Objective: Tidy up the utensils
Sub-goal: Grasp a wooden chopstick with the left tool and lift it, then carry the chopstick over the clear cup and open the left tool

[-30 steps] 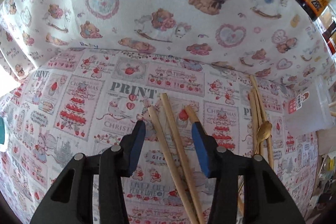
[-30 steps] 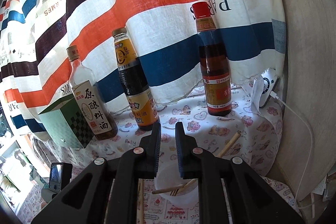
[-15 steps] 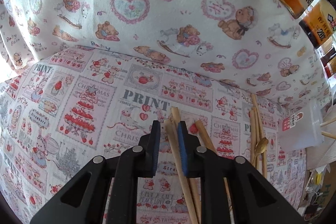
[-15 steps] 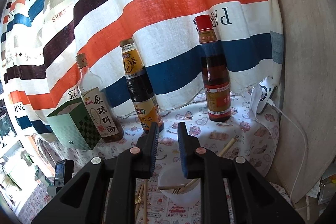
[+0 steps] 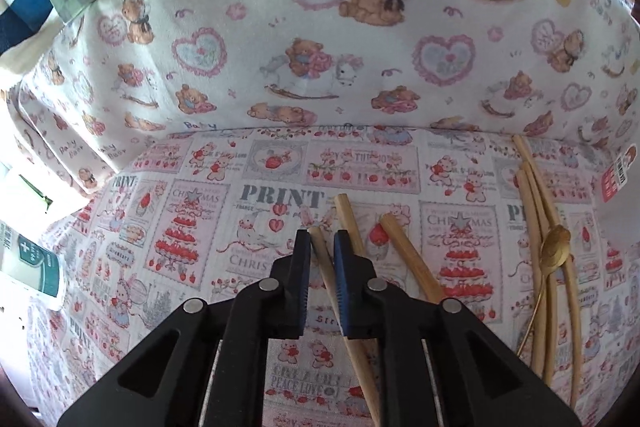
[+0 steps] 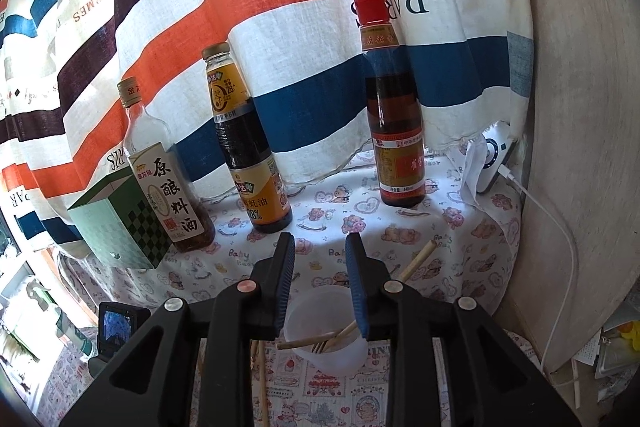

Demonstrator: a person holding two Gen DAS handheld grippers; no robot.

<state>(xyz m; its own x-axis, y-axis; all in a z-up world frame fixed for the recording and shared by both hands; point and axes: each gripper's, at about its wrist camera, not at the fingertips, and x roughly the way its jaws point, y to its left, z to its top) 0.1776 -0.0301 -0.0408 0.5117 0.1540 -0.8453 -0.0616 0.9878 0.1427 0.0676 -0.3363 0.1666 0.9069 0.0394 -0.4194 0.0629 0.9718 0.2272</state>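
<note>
My left gripper (image 5: 321, 241) is shut on a wooden chopstick (image 5: 325, 267) just above the printed cloth. Two more wooden sticks (image 5: 404, 255) lie beside it to the right. Further right lies a bundle of thin sticks (image 5: 536, 211) with a gold spoon (image 5: 554, 247) across it. My right gripper (image 6: 320, 251) is open and empty, held above a white plastic cup (image 6: 316, 311) that holds a chopstick (image 6: 416, 263) and other utensils.
Three sauce bottles stand at the back: a clear one (image 6: 164, 171), a dark one (image 6: 248, 147), a red-capped one (image 6: 394, 115). A green checked box (image 6: 120, 219) is at left, a striped curtain behind, a white device with cable (image 6: 494, 159) at right.
My left gripper closed on the chopstick and moved up and back. My right gripper was shut and has opened; it has lifted a little above the cup.
</note>
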